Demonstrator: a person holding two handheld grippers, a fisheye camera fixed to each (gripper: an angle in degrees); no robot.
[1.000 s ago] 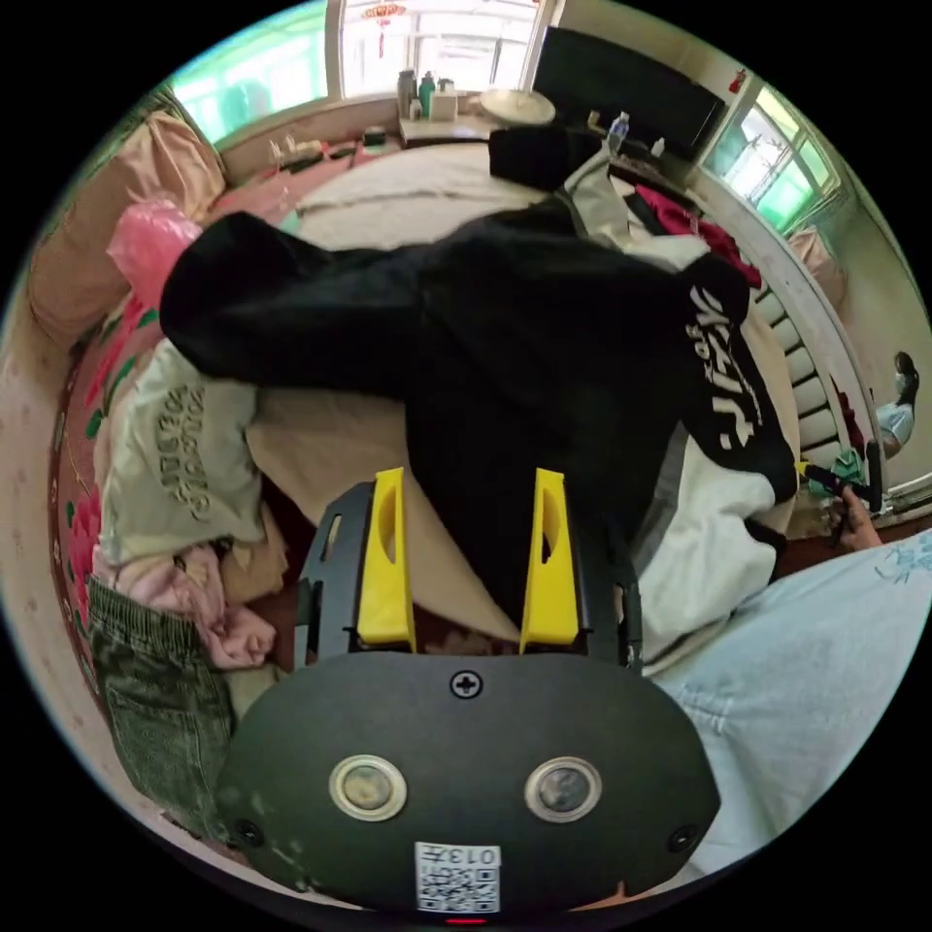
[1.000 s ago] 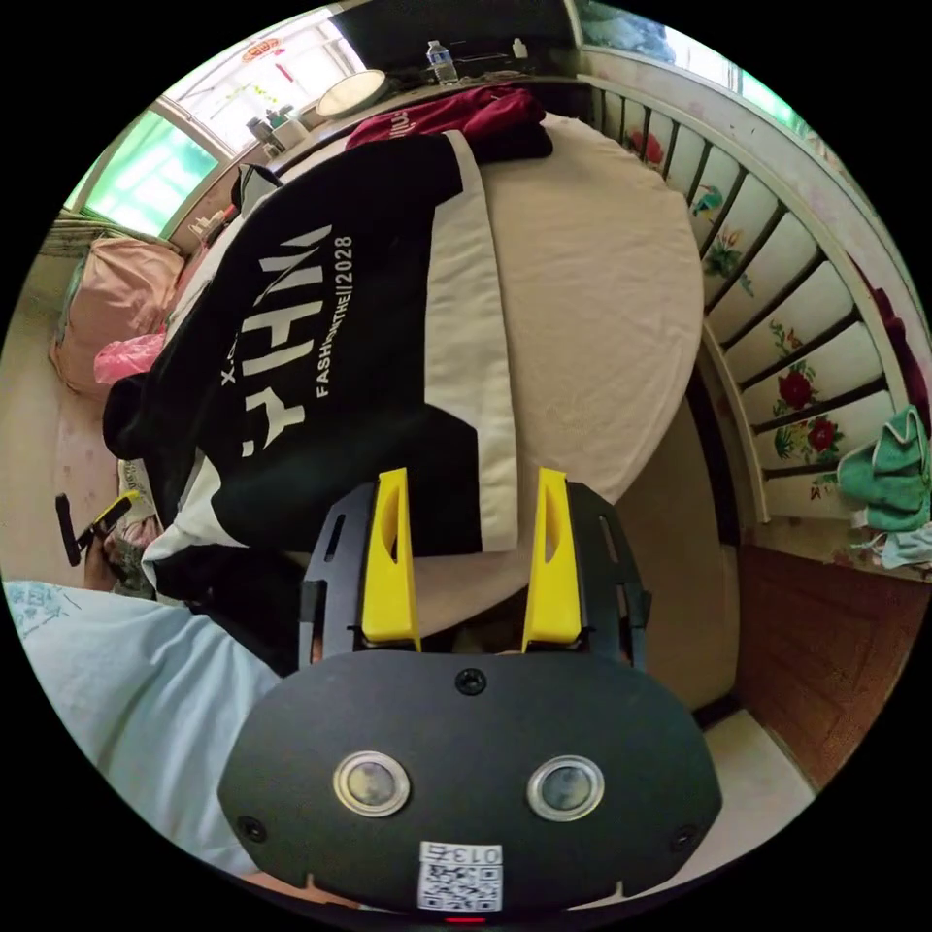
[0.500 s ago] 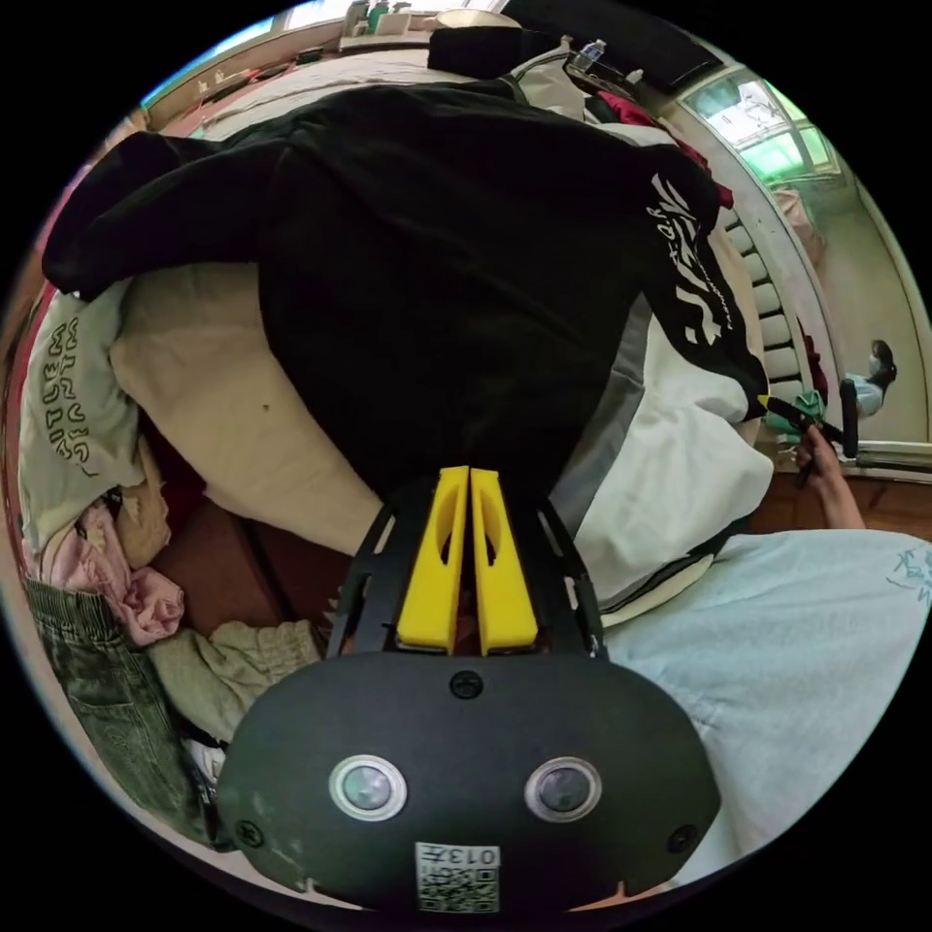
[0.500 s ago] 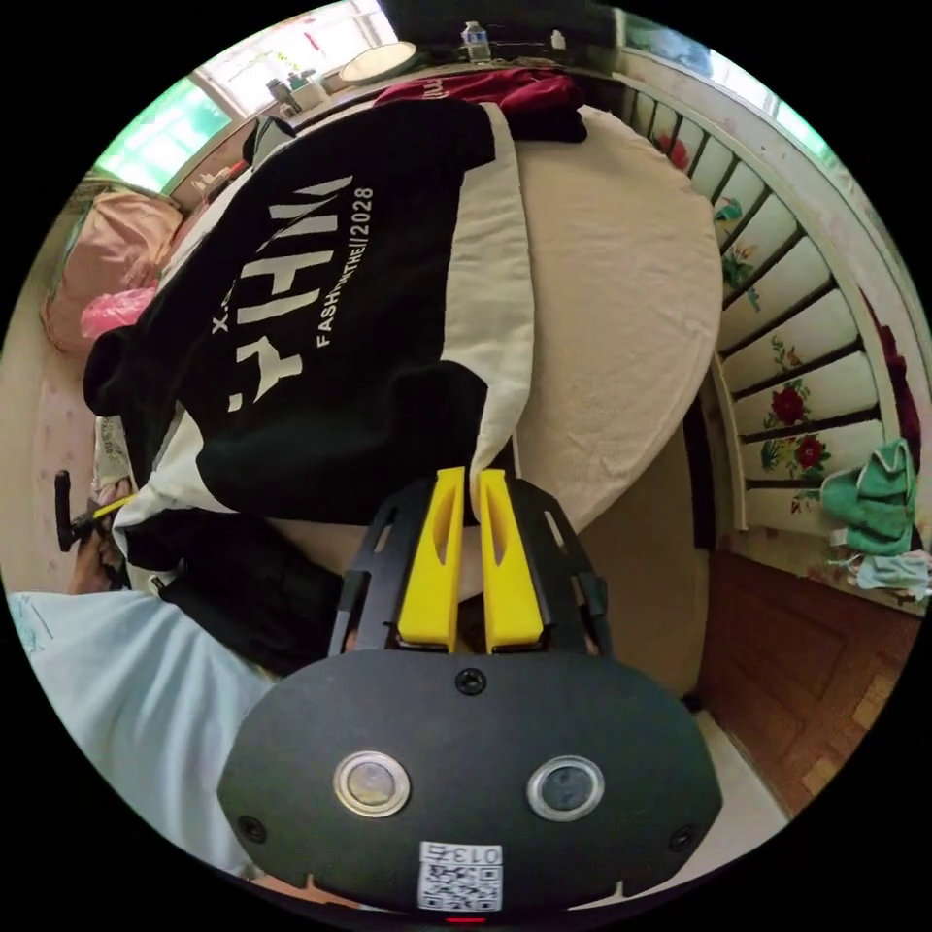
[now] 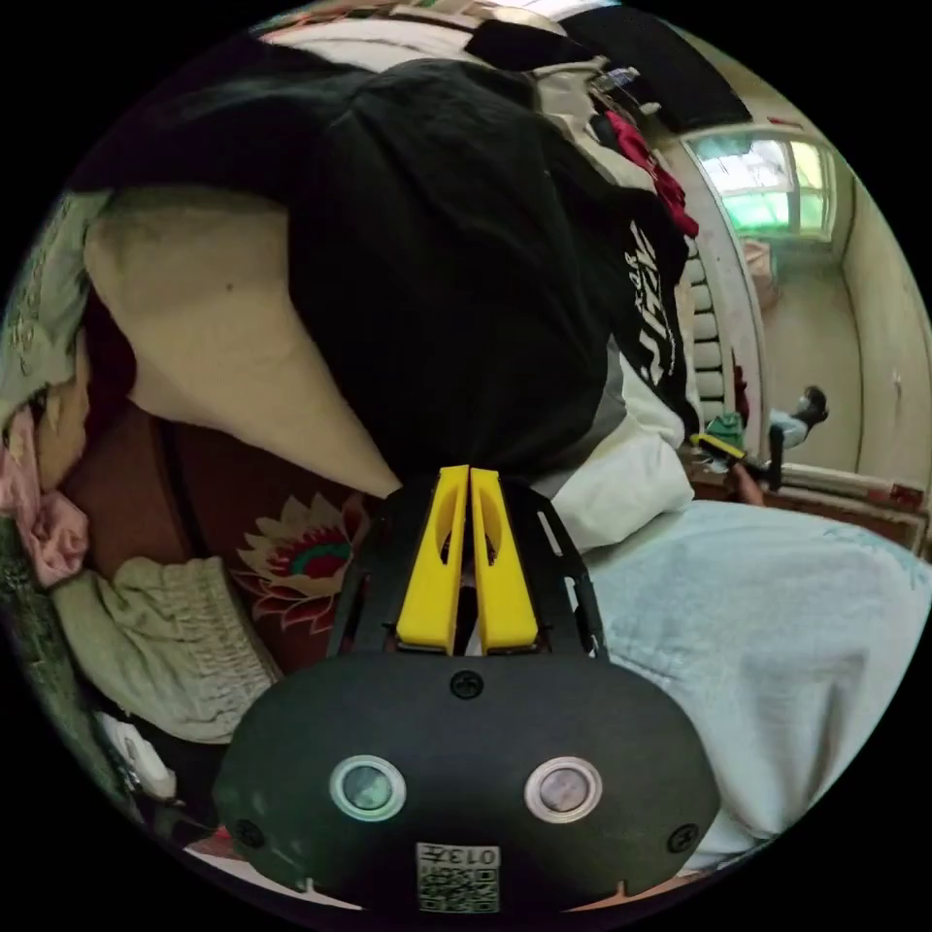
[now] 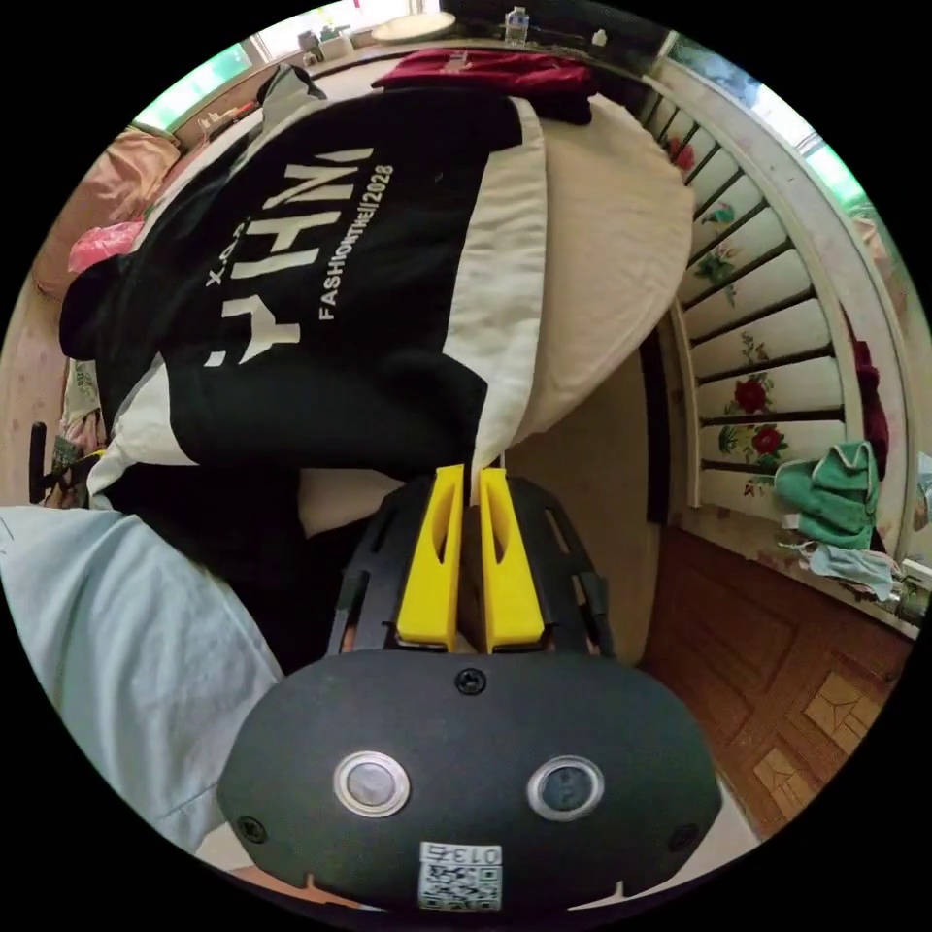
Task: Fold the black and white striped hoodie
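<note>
The black and white hoodie (image 6: 320, 291) lies over a round beige bed (image 6: 612, 233), white lettering facing up. My right gripper (image 6: 471, 473) is shut on the hoodie's white bottom corner, which hangs off the bed's near edge. In the left gripper view the hoodie (image 5: 456, 282) shows mostly black, draped toward me. My left gripper (image 5: 470, 476) is shut on its lower black edge, next to the grey and white band. The right gripper (image 5: 738, 451) appears small at the right of that view, held in a hand.
A dark red garment (image 6: 485, 73) lies at the bed's far side. A white railing with painted flowers (image 6: 767, 379) runs along the right, green cloths (image 6: 835, 495) hanging on it. Loose clothes (image 5: 155, 631) are piled on the left. The person's pale blue clothing (image 5: 777, 631) is close by.
Both grippers went from open to shut on the hoodie's bottom edge and have since dropped toward the bed's near edge, pulling the cloth down with them.
</note>
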